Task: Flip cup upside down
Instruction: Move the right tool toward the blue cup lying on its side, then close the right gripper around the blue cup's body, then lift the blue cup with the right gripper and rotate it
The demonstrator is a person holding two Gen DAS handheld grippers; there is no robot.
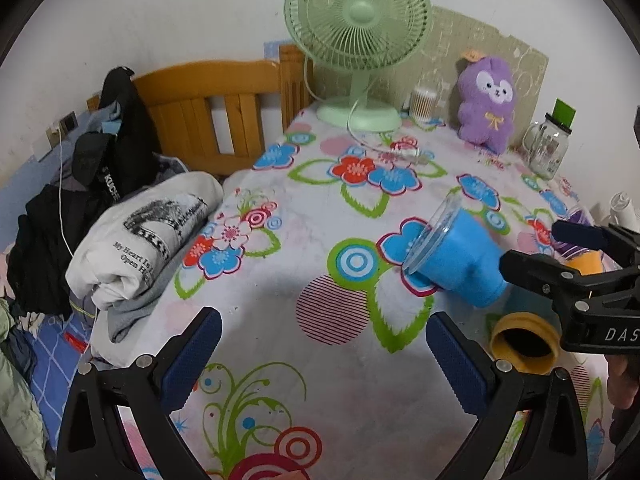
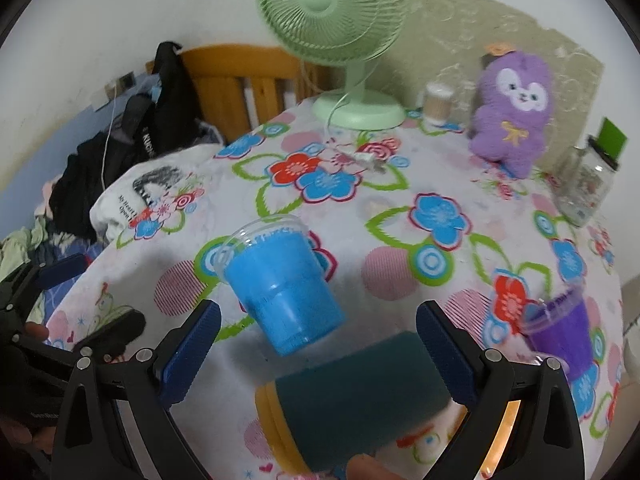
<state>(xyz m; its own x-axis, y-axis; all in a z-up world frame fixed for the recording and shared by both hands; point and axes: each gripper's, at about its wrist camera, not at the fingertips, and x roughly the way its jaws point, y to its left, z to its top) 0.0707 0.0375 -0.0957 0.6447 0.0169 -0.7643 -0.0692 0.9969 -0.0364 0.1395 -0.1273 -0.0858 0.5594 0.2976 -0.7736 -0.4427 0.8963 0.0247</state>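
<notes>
A blue cup (image 1: 458, 262) with a clear plastic rim is tilted on its side, mouth toward the left and far side, over the flowered tablecloth (image 1: 320, 216). In the right wrist view the blue cup (image 2: 280, 284) is just ahead of my right gripper (image 2: 318, 350), whose jaws stand wide apart and do not touch it. My right gripper (image 1: 532, 254) shows in the left wrist view, right beside the cup's base. My left gripper (image 1: 324, 354) is open and empty, near the table's front edge.
A teal cup with yellow rim (image 2: 352, 412) lies on its side below the right gripper; it also shows in the left wrist view (image 1: 524, 344). A purple cup (image 2: 560, 332) stands at right. A green fan (image 1: 360, 40), purple plush (image 1: 486, 104) and glass jar (image 1: 548, 148) stand at the back. Folded clothes (image 1: 136, 240) lie left.
</notes>
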